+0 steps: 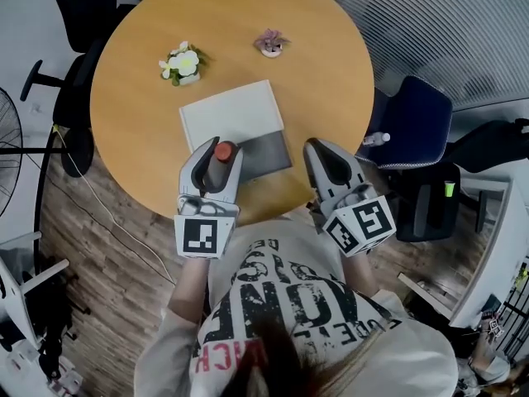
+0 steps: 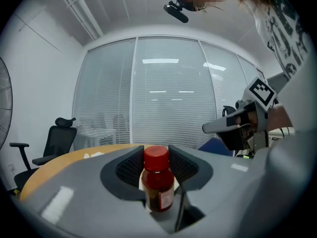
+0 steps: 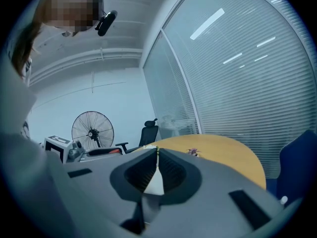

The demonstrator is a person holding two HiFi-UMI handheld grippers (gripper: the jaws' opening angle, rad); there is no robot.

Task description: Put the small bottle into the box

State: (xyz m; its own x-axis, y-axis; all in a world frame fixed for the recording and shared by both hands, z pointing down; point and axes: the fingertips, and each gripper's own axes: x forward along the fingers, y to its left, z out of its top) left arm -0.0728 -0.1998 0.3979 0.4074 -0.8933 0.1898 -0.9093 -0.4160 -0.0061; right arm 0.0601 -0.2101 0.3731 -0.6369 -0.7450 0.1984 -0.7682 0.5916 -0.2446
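A small brown bottle (image 1: 223, 154) with a red cap stands upright between the jaws of my left gripper (image 1: 216, 151), which is shut on it. In the left gripper view the bottle (image 2: 158, 182) fills the gap of that gripper (image 2: 158, 165), with the pads against its sides. It hangs at the near left corner of the box (image 1: 232, 116), a flat white box with a grey part (image 1: 269, 151) on its near right side. My right gripper (image 1: 319, 150) hovers just right of the box. Its jaws meet at the tips (image 3: 156, 151) and hold nothing.
The box lies on a round wooden table (image 1: 140, 131). Two small flower pots stand farther back, one white-flowered (image 1: 182, 63) and one pinkish (image 1: 270, 44). A blue chair (image 1: 413, 118) carrying a plastic bottle (image 1: 376, 139) is at the right. A black office chair (image 1: 83, 11) and a fan (image 1: 7, 151) are at the left.
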